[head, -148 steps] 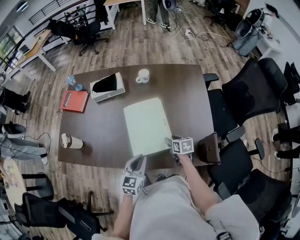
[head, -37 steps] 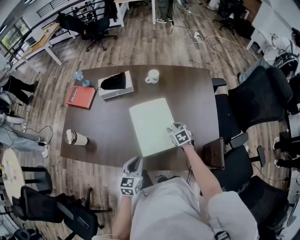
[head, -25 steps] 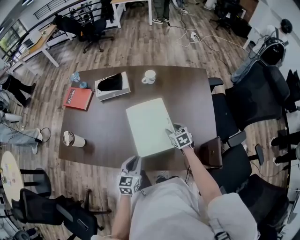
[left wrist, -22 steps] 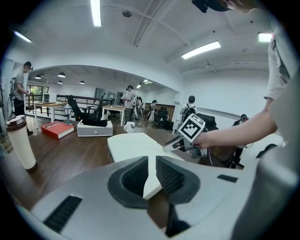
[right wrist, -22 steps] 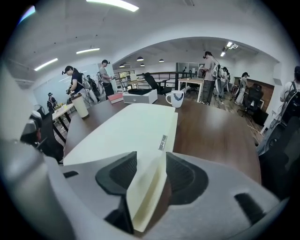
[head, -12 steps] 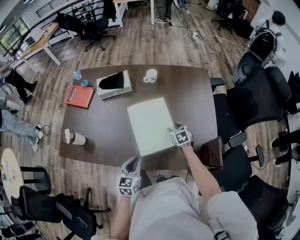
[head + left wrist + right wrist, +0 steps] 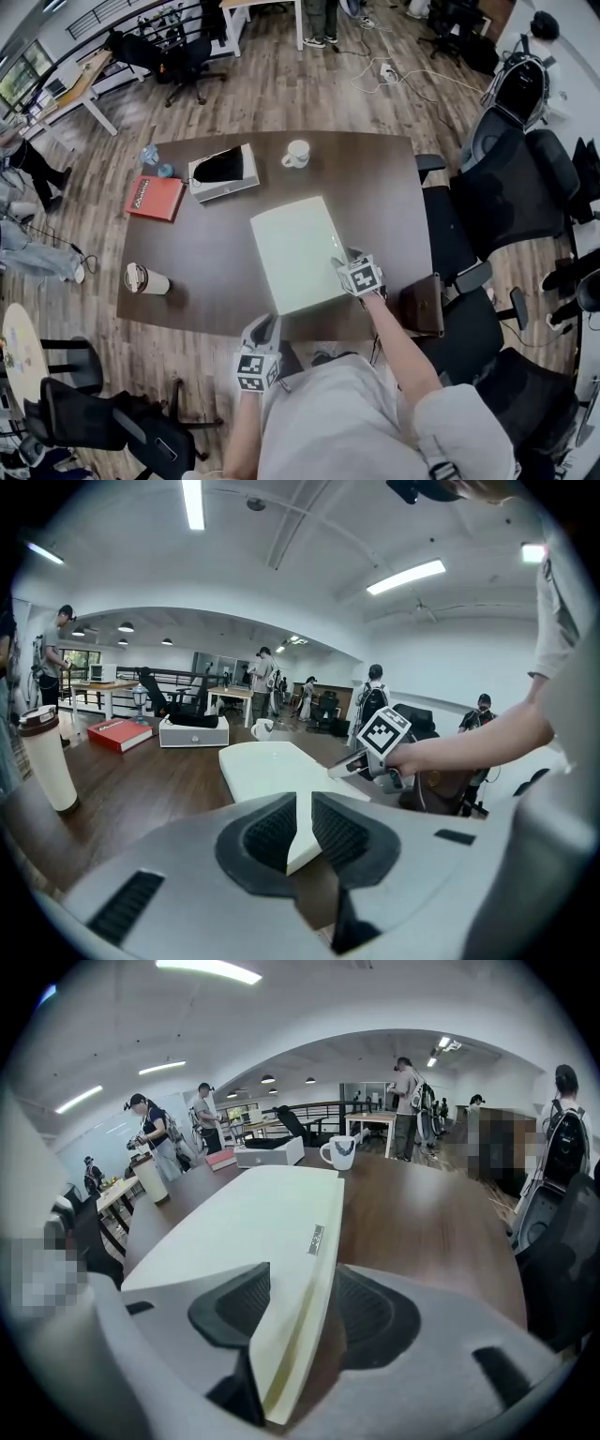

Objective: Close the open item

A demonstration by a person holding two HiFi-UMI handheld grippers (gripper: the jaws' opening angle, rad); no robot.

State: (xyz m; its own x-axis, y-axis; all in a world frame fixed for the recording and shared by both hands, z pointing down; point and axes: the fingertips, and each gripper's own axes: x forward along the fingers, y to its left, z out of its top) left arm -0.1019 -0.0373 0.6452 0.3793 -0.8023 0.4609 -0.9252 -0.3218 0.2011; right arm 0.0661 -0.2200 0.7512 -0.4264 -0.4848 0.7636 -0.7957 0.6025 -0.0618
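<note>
A pale green flat case, like a slim laptop, lies on the dark table with its lid down flat. My right gripper is at the case's right edge near the front corner. In the right gripper view that edge runs between the wide jaws of the right gripper, with table showing beside the right pad. My left gripper hovers at the table's front edge, short of the case. In the left gripper view the left gripper has its jaws nearly together, with nothing in them.
At the back of the table stand a white mug and a white box with a dark inside. A red book and a lidded paper cup are at the left. Black office chairs crowd the right side, and a brown pouch lies at the table's right corner.
Since the oldest frame my right gripper has moved from the case's front right corner a little up its right edge. Over the last second both grippers stay put.
</note>
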